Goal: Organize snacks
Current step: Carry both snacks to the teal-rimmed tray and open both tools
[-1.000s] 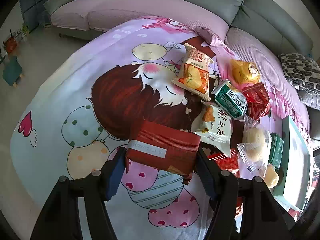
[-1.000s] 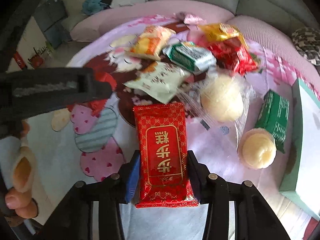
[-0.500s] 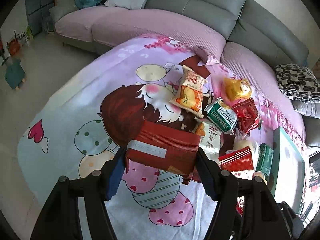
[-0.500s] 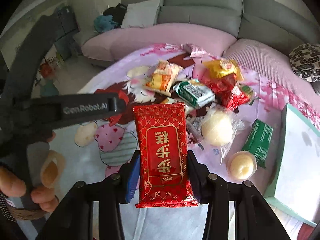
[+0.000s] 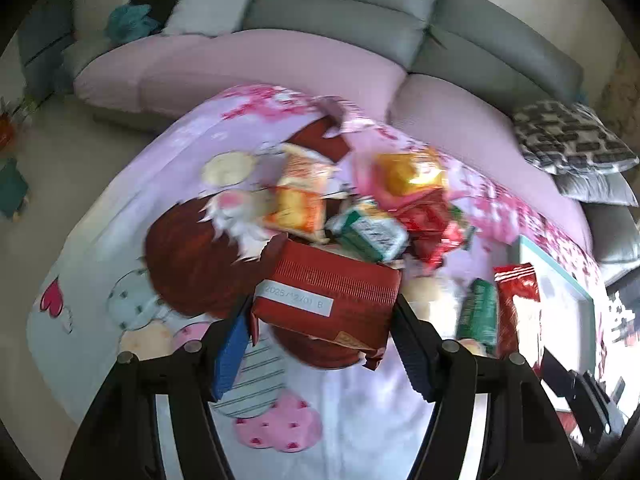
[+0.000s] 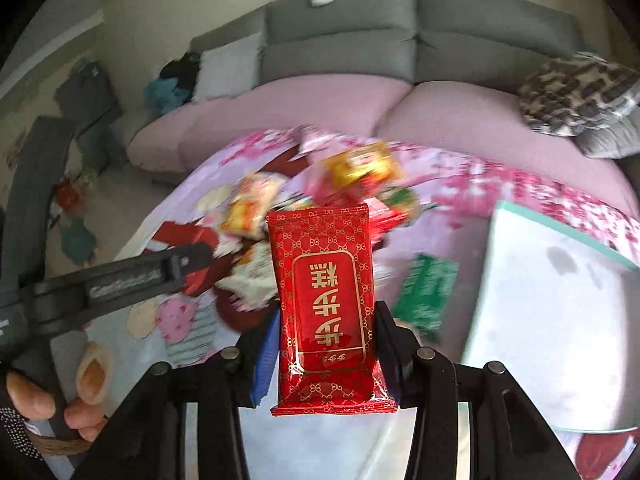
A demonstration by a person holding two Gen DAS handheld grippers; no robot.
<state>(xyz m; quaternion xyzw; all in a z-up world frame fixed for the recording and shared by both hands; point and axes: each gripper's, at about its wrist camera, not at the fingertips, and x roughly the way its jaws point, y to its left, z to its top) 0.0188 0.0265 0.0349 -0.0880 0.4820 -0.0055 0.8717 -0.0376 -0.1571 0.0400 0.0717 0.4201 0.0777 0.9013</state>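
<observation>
My left gripper point(image 5: 322, 320) is shut on a dark red snack packet point(image 5: 326, 294) with a white date label, held above the cartoon-print cloth. My right gripper point(image 6: 324, 336) is shut on a bright red packet with gold lettering point(image 6: 324, 296), held upright in the air; this packet also shows in the left wrist view point(image 5: 516, 308). A pile of snacks lies on the cloth beyond: an orange bag point(image 5: 304, 196), a yellow bag point(image 5: 408, 172), a green-and-white packet point(image 5: 368, 232), a red packet point(image 5: 436, 224) and a green packet point(image 6: 428, 292). The left gripper also shows in the right wrist view point(image 6: 120, 280).
A white tray with a teal rim point(image 6: 552, 300) sits at the right on the cloth-covered table point(image 5: 120, 240). A grey and pink sofa point(image 5: 320, 60) curves behind with a patterned cushion point(image 5: 572, 140). The floor point(image 5: 24, 180) lies to the left.
Both grippers have risen and pulled back from the table with their packets; the snack pile looks smaller and farther. The right packet has come into the left wrist view.
</observation>
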